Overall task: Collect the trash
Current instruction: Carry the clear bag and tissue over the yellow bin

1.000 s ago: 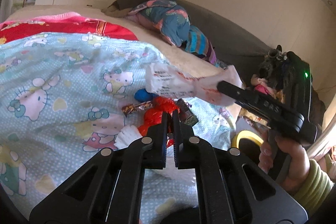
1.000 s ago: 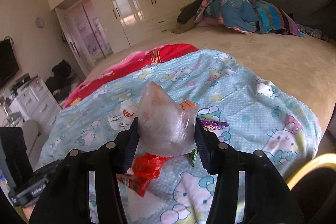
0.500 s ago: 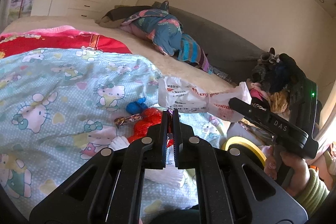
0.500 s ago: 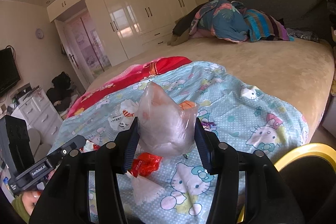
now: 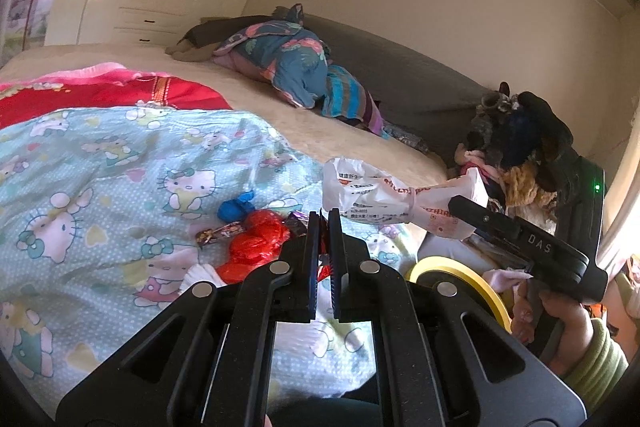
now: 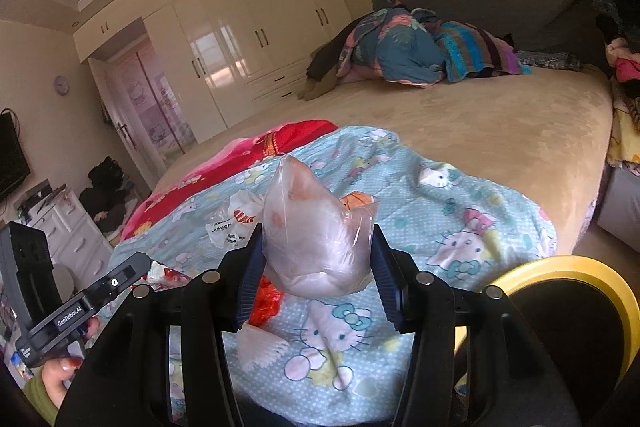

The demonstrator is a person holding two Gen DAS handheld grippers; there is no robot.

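My right gripper [image 6: 318, 279] is shut on a crumpled white plastic bag [image 6: 316, 239] with red print; the bag also shows in the left wrist view [image 5: 384, 199], held above the quilt's edge. My left gripper [image 5: 324, 227] is shut on a thin red-and-white wrapper [image 5: 323, 269], seen in the right wrist view [image 6: 164, 273]. On the Hello Kitty quilt [image 5: 100, 187] lie a red plastic bag [image 5: 256, 243], a blue scrap [image 5: 236, 209], dark candy wrappers [image 5: 218, 233] and a white paper cup liner [image 5: 200, 275].
A bin with a yellow rim [image 6: 560, 267] stands at the bed's near corner, also in the left wrist view [image 5: 456, 267]. A pile of clothes [image 5: 292, 67] lies at the far side of the bed. More clothes [image 5: 516, 139] are heaped at the right.
Both grippers have pulled back and risen from the quilt, keeping their loads. The right gripper with the white bag has moved right, toward the yellow-rimmed bin.
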